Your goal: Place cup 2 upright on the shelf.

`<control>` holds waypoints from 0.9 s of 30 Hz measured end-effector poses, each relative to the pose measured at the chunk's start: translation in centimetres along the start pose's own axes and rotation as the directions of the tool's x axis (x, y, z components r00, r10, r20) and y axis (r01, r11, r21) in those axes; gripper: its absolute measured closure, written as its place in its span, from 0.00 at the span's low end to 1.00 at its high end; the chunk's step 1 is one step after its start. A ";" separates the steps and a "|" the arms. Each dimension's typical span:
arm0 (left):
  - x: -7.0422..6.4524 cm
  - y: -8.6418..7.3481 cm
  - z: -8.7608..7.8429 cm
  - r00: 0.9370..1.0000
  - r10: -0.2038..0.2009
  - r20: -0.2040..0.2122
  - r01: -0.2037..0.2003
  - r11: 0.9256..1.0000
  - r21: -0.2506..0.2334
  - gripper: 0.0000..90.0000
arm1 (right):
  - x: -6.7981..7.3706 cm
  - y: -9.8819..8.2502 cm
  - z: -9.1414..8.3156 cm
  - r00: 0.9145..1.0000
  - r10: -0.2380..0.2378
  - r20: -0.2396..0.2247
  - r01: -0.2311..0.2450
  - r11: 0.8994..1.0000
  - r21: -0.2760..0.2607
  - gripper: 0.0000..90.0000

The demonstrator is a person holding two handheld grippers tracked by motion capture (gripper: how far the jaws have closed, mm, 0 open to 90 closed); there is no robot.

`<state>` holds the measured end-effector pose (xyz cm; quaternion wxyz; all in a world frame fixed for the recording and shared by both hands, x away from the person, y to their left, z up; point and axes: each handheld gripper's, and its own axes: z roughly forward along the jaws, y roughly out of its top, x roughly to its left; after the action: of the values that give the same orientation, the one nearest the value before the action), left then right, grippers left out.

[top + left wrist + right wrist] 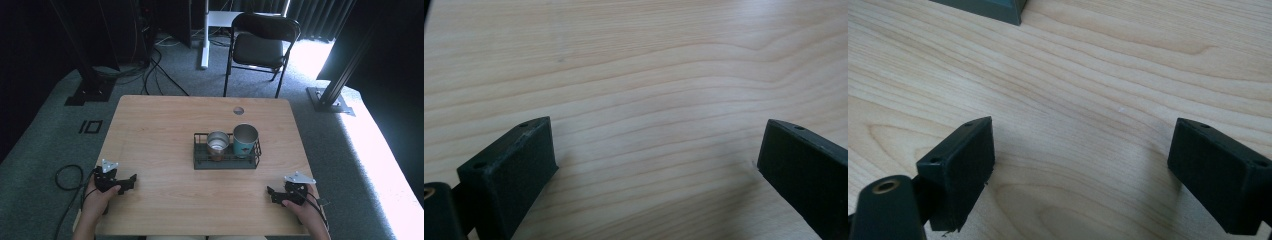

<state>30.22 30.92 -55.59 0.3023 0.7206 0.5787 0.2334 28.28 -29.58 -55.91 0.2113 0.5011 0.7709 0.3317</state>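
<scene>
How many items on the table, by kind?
Cups: 2, a copper cup and a teal cup
Wire basket: 1, holding both cups
Grippers: 2, the left gripper and the right gripper, both open and empty
Total: 5

A black folding chair (260, 42) stands beyond the table (160, 125).

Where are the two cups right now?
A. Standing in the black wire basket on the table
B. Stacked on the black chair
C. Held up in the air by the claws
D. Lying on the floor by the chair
A: the copper-coloured cup and the teal cup both stand upright, side by side, inside the black wire basket in the middle of the table, while both claws sit open near the front edge, holding nothing.
</scene>
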 end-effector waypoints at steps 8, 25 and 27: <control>0.9 -0.3 -0.3 0.993 -0.073 -0.097 0.076 0.997 0.028 0.03 | 0.0 0.0 0.0 1.000 0.000 0.000 0.000 1.000 0.000 0.12; -0.5 -0.4 -0.2 0.979 -0.133 -0.154 0.136 0.991 0.007 0.03 | 0.0 0.0 0.0 1.000 0.000 0.000 0.000 1.000 -0.001 0.12; -0.5 -0.4 -0.2 0.980 -0.131 -0.151 0.134 0.991 0.007 0.03 | 0.0 0.0 0.0 1.000 0.000 0.000 0.000 1.000 -0.001 0.12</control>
<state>29.69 30.53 -55.74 0.2665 0.6634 0.6486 0.2614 28.28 -29.57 -55.92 0.2117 0.5011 0.7706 0.3321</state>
